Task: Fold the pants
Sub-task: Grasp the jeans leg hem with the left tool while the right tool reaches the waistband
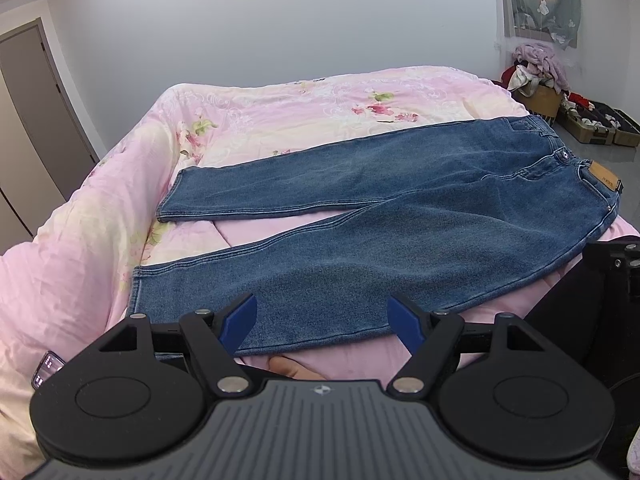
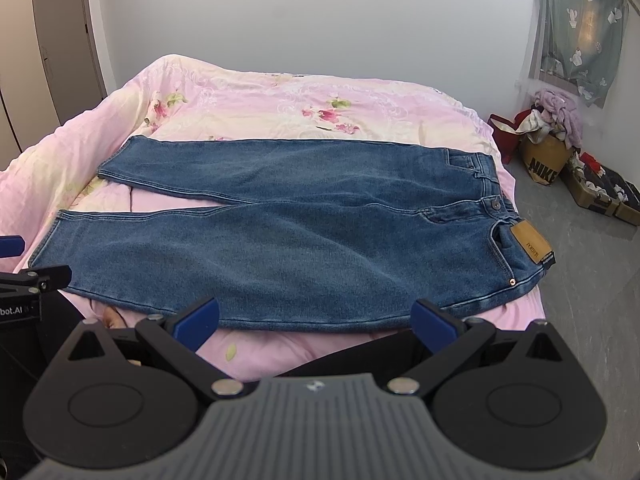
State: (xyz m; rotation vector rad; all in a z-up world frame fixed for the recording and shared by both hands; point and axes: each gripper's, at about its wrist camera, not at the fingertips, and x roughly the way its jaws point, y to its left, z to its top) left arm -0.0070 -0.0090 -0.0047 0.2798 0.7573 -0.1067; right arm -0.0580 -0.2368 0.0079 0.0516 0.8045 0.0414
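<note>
The blue jeans (image 2: pixel 288 236) lay flat and unfolded on the bed (image 2: pixel 256 100), front side up, their long axis running across both views: waistband (image 2: pixel 490 196) to the right by the bed's edge, the two hems to the left, legs splayed slightly apart. No fold had yet been made. Both tools hovered just short of the near leg, the left tool (image 1: pixel 322 320) and the right tool (image 2: pixel 316 322) alike with jaws wide and holding nothing. The first step was probably to grip the near leg's edge and carry it over the far leg.
</note>
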